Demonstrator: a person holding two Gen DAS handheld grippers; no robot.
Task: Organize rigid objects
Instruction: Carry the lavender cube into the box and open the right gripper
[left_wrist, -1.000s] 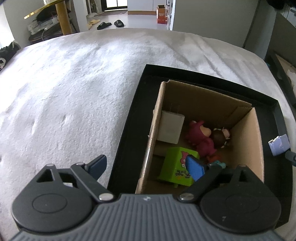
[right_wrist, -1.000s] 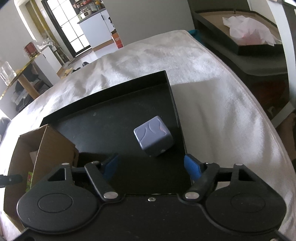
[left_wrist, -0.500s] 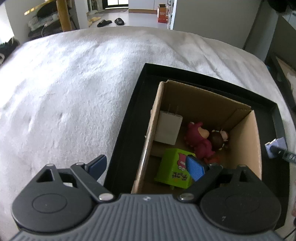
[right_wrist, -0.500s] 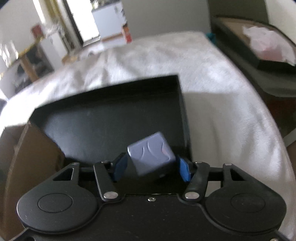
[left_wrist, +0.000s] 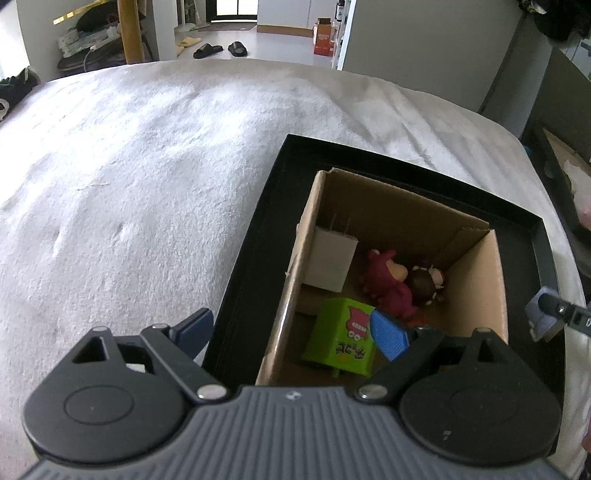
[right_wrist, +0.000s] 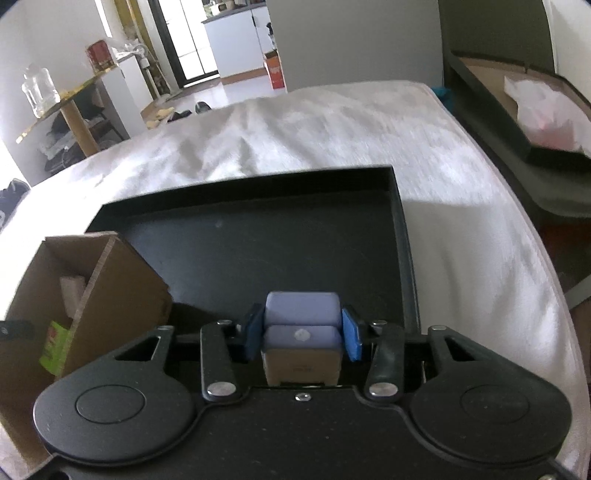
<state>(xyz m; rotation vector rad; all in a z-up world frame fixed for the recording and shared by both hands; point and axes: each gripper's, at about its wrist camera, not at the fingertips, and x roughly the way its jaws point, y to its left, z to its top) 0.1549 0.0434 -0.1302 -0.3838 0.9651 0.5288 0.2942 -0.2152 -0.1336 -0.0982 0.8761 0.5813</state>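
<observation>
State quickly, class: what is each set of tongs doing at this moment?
Left tongs: open, holding nothing, above the cardboard box.
Right tongs: closed on the lavender cube, over the black tray.

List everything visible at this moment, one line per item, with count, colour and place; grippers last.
cube: 1, lavender, clamped between the right gripper's pads over the tray
cardboard box: 1, brown, open, standing in the tray
tray: 1, black, on the white cover
charger: 1, white with prongs up, in the box against its left wall
green block: 1, green with a pink cartoon, in the box at the near end
red figure: 1, dark red, in the box
brown figure: 1, brown, beside the red figure
white cover: 1, white, under the tray
left gripper: 1, blue pads, open, empty
right gripper: 1, blue pads, shut on the cube
</observation>
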